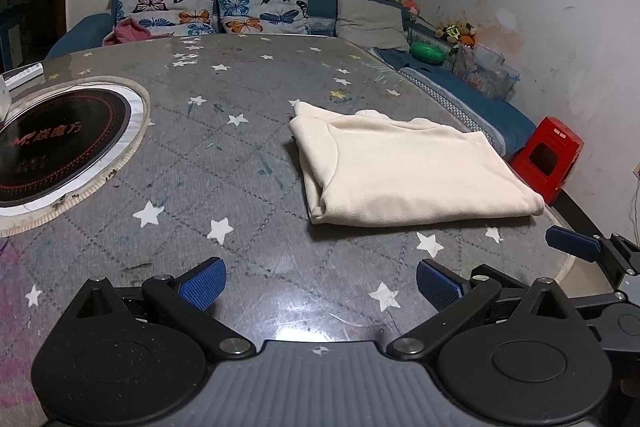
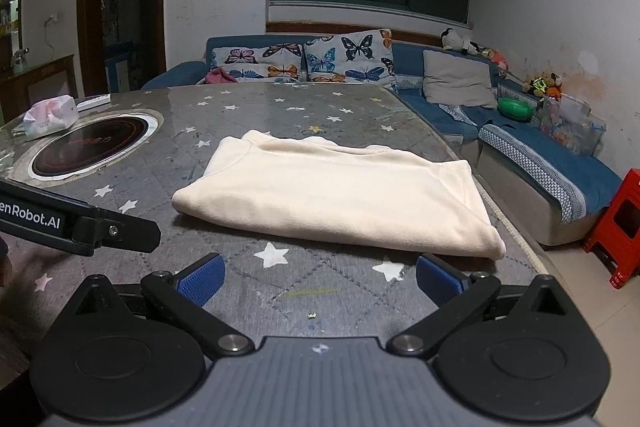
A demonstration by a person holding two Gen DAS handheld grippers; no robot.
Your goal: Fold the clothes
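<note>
A cream garment (image 1: 404, 169) lies folded into a flat rectangle on the grey star-patterned table (image 1: 224, 155); the right wrist view shows the garment (image 2: 340, 191) just ahead of the fingers. My left gripper (image 1: 321, 283) is open over bare tabletop, short of the garment's near left corner, with nothing between its blue pads (image 1: 204, 283). My right gripper (image 2: 318, 279) is also open and empty, close to the garment's near edge. One of the right gripper's blue fingers (image 1: 574, 243) shows at the right edge of the left wrist view. The left gripper's black body (image 2: 80, 223) shows at the left of the right wrist view.
A round black induction hob (image 1: 56, 143) is set into the table at the left. A tissue pack (image 2: 50, 117) lies beyond the hob. A blue sofa (image 2: 532, 155) with butterfly cushions (image 2: 304, 63) runs behind and to the right. A red plastic stool (image 2: 616, 227) stands by the table's right edge.
</note>
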